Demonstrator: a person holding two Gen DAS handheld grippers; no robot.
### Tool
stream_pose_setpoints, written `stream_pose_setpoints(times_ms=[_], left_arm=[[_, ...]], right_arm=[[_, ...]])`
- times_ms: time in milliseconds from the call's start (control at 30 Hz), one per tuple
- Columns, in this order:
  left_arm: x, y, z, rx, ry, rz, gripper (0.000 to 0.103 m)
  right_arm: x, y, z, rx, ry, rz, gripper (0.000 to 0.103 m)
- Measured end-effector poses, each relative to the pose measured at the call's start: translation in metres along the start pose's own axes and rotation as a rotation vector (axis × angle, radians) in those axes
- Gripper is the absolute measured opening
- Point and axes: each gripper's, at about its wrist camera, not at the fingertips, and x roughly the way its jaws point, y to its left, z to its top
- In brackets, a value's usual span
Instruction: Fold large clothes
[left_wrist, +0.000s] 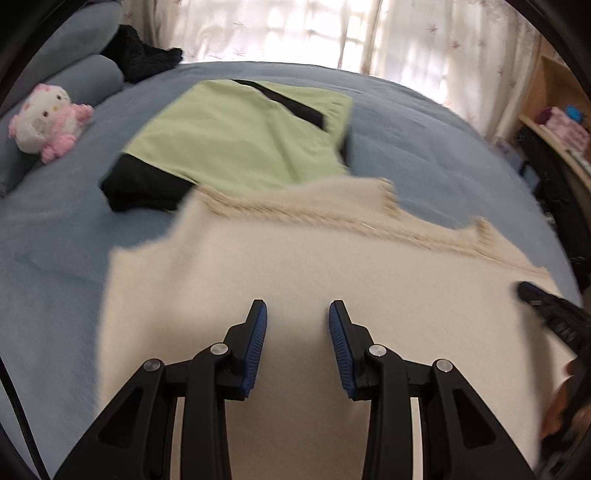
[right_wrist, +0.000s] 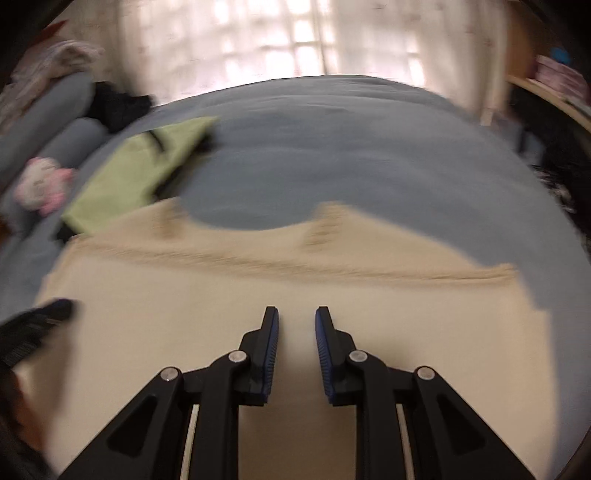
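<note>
I have both grippers over the cream sweater (left_wrist: 295, 266), which lies spread flat on the blue bed (left_wrist: 424, 140) along its near edge. The left gripper (left_wrist: 297, 314) hangs above the sweater's plain body with its jaws apart and nothing between them. The right gripper (right_wrist: 296, 317) hangs over the same cloth, its jaws also apart, though by a narrower gap, and empty too. In the left wrist view I see the right gripper's black tip at the right side, over the sweater. The sweater's ribbed edge faces the far side of the bed. Just beyond it, touching or slightly under that edge, lies a folded green and black garment (left_wrist: 236, 140). A pink and white plush toy (left_wrist: 48, 118) sits near the bed's left edge beside blue pillows (left_wrist: 92, 77). The right wrist view is blurred.
</note>
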Motion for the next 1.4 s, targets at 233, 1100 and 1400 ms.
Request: stream_pose_setpoints(times_ms=[233,1100,1400], left_arm=[[0.038,0.067,0.041,-0.06,0.007,0.178,0.034],[-0.105,0.02,-0.08,-0.038,-0.007,-0.023,0.037],[-0.1,-0.017,-0.139,0.001,0.032,0.035,0.037]], right_arm=[[0.017,-0.16,0.005,0.265,0.038,-0.224,0.014],[-0.122,-0.022,-0.088,0.076,-0.036,0.181,0.019],[-0.112,0.013,-0.136,0.11,0.062,0.219,0.02]])
